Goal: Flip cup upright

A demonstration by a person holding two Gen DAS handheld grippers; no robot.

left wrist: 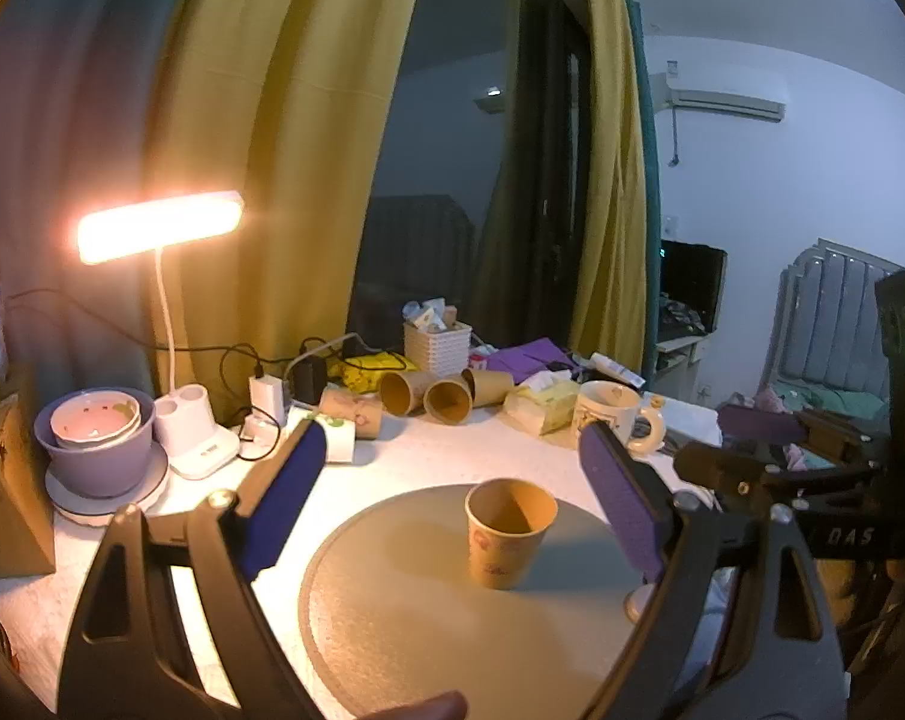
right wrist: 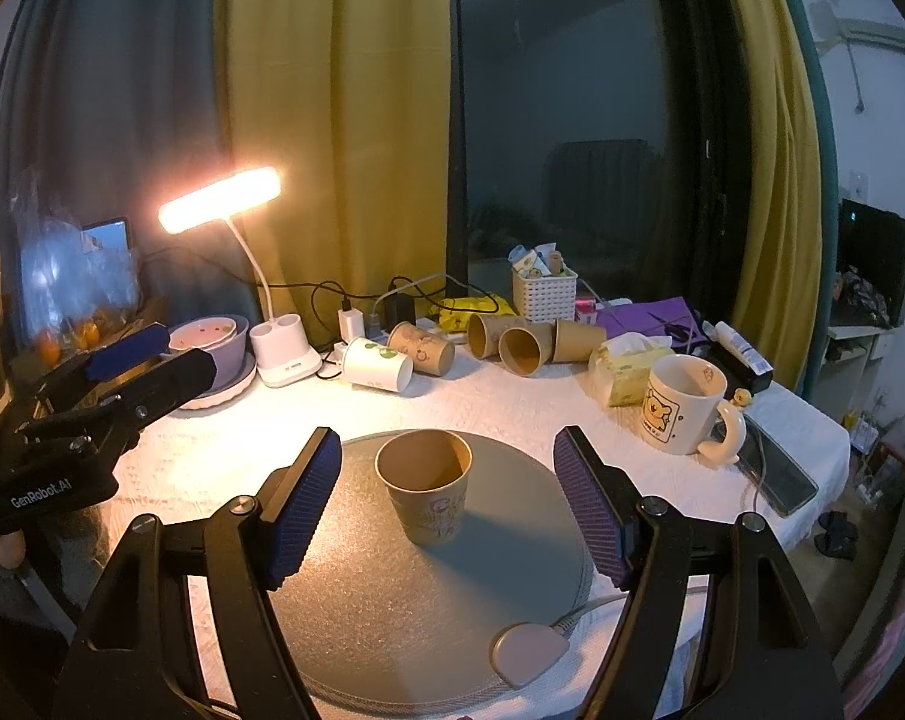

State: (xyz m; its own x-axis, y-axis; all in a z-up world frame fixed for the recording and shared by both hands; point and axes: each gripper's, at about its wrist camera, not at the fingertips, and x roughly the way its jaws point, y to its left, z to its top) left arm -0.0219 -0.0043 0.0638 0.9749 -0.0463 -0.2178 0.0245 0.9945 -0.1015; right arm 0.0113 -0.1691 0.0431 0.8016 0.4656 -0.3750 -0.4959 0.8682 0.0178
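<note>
Paper cup (right wrist: 425,483) upright on grey mat (right wrist: 392,618) | left gripper (left wrist: 452,498) jaws released | right gripper (right wrist: 446,501) jaws released, flanking cup

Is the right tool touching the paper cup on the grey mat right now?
Apart. In the right wrist view the right tool is open, with grey mat showing between each pad and the upright paper cup.
</note>
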